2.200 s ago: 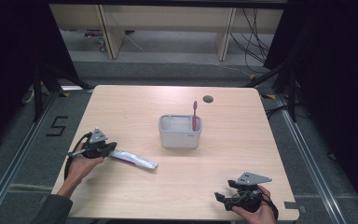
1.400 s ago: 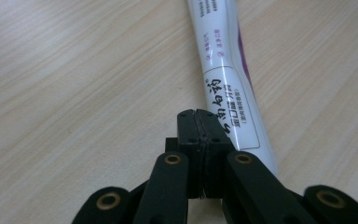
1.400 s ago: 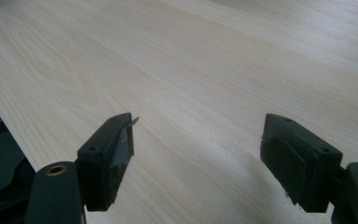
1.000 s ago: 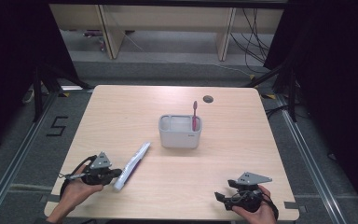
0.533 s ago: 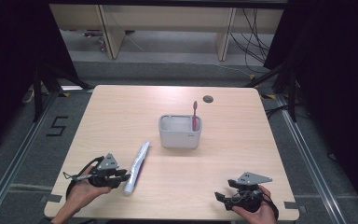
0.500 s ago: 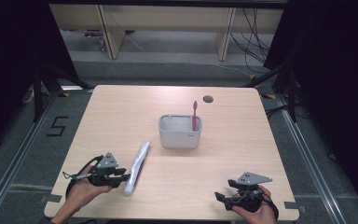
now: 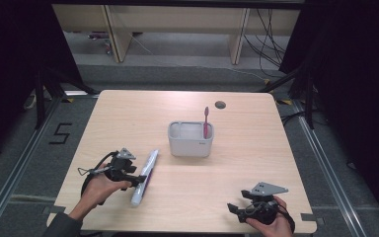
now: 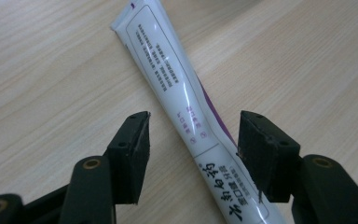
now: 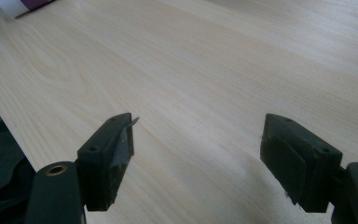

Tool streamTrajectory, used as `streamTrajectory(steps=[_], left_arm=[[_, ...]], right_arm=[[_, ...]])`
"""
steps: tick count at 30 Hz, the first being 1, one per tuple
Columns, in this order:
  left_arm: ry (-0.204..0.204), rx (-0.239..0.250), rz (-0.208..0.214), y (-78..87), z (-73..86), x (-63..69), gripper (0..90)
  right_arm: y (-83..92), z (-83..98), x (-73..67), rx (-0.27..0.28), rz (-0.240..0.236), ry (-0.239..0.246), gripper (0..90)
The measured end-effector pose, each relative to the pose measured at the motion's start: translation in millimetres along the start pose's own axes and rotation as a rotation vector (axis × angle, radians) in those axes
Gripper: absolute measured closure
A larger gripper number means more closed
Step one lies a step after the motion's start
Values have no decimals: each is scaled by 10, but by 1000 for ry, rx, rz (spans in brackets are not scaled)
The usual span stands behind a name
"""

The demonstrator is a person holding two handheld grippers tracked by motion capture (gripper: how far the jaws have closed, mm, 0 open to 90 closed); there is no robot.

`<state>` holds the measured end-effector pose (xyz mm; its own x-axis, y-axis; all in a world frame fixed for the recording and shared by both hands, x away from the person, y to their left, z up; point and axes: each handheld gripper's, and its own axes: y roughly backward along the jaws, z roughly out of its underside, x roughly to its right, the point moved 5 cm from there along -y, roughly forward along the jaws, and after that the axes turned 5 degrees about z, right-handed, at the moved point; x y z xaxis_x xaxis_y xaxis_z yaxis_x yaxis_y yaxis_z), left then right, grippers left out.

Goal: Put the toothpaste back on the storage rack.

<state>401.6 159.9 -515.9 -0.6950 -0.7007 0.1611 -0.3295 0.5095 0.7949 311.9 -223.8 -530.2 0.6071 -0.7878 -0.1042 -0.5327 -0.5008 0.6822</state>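
My left tongs [image 8: 193, 140], jaws just opening, straddle the toothpaste tube [image 7: 144, 176] lying at seven o'clock on the pale wooden counter [image 7: 256, 148], right tongs [image 9: 198, 149] apart over bare wood.

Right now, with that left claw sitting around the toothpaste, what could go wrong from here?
The left gripper has just been opening; the toothpaste tube lies loose between its jaws, so pulling away could drag it. The tube's lower end lies near the table edge. A later carry toward the grey holder could knock the toothbrush.
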Motion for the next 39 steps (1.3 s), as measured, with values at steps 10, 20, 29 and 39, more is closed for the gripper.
streamTrajectory(steps=[10,20,29,39], left_arm=[[-14,-53,-20,-151,-88,-7,463],[-29,-78,-16,-211,-127,-10,507],[-33,-97,2,-243,-150,7,540],[-91,-147,11,-321,-166,80,590]], right_arm=[[6,-4,5,-1,7,9,268],[-4,-6,-15,-2,-13,6,268],[-8,-2,-13,-7,-8,5,268],[0,-9,-11,-2,-10,5,268]])
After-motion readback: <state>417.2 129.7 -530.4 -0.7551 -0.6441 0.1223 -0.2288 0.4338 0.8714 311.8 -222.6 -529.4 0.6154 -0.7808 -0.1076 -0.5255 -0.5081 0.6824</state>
